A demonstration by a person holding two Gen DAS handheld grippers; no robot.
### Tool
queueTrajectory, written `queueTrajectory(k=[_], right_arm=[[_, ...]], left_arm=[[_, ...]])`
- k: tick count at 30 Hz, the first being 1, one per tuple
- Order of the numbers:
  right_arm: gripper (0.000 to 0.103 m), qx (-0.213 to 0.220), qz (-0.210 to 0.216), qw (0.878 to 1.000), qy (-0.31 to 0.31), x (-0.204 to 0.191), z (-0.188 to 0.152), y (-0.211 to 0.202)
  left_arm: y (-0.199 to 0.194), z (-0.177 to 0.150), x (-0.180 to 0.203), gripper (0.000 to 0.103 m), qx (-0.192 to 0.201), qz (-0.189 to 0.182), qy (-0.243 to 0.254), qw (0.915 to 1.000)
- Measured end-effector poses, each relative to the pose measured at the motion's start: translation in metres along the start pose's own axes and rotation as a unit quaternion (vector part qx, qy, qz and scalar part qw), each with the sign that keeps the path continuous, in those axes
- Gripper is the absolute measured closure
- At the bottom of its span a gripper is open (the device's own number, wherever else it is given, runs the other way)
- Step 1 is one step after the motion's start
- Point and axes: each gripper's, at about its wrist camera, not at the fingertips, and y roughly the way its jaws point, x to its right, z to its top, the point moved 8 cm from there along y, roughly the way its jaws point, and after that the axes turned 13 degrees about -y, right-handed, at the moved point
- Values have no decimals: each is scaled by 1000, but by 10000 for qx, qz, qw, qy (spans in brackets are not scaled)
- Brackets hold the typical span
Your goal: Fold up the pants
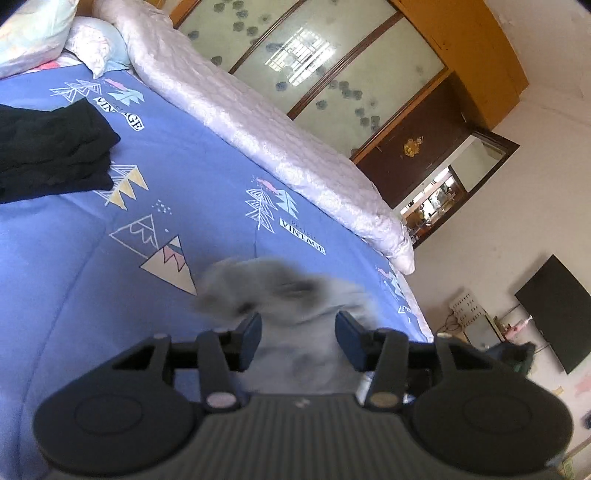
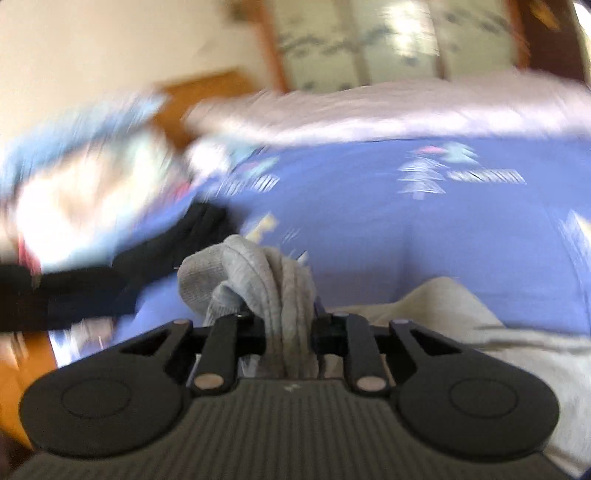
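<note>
Grey pants bunched and pinched tight in the right gripper; several folds of ribbed grey knit stick up out of the narrow gap between its jaws, pads pressing on the cloth. Rest of the garment trails off right and near over the blue printed bedsheet. Right wrist view is heavily motion-blurred in the background, grip itself is sharp.

Left gripper has its blue pads standing apart, released. Grey fabric lies between and beyond them, blurred. From this view the pads do not look pressed on it; cannot tell if the cloth brushes either pad.

Folded black garment lies on the sheet at far left, well apart from the grey pants; also in the right wrist view as a dark smear at left. Pale pink quilt runs along the far edge of the bed, pillows at far left corner. Wardrobe with frosted floral panels behind the bed, dark TV screen on the right wall.
</note>
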Motion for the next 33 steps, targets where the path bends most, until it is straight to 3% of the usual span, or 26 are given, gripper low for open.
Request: queueTrajectory(k=[3,6,10,13,16,17,19,21,23,26,29,30,31,33], right_arm=[[81,573,-152,9898,1294,67,6,-47],[81,825,-709,9673,2292,134,-25,-102],[76,343,-1448,9543,2591,164,-100,-146],[69,230,-1446,9379,3144,179,-141,-164],[52,443,-1434,9358,3190,180,-143,-184],[42,579,-1426,9354,3183,180,-140,-189],[35,849,-1417,9290,3311,189,-137,-198],[35,942,-1529,9201,3481,200,-138,-203],[40,901,-1647,9158,3551,213,-137,-208],[45,749,-1786,9280,3182,222,-128,-200],[45,395,-1628,9405,2956,224,-123,-180],[50,235,-1597,9456,2825,221,-122,-175],[83,51,-1642,9511,2616,218,-121,-171],[87,18,-1618,9536,2538,211,-118,-179]], left_arm=[[23,-12,10,56,-309,41,91,9995],[54,-39,26,54,-778,39,325,9964],[106,-84,49,52,-1424,177,813,9863],[139,-116,58,52,-1797,453,1146,9760],[155,-137,65,49,-1958,688,1460,9673],[159,-143,66,47,-2021,755,1523,9645],[166,-151,62,45,-2061,1024,1652,9590],[173,-155,54,49,-2096,1249,1705,9547],[176,-158,46,52,-2148,1378,1739,9511],[174,-158,40,52,-2205,1473,1717,9488],[172,-156,36,51,-2218,1488,1634,9497],[171,-156,35,51,-2224,1501,1613,9498],[172,-155,34,54,-2233,1504,1587,9499],[168,-152,34,63,-2240,1450,1551,9512]])
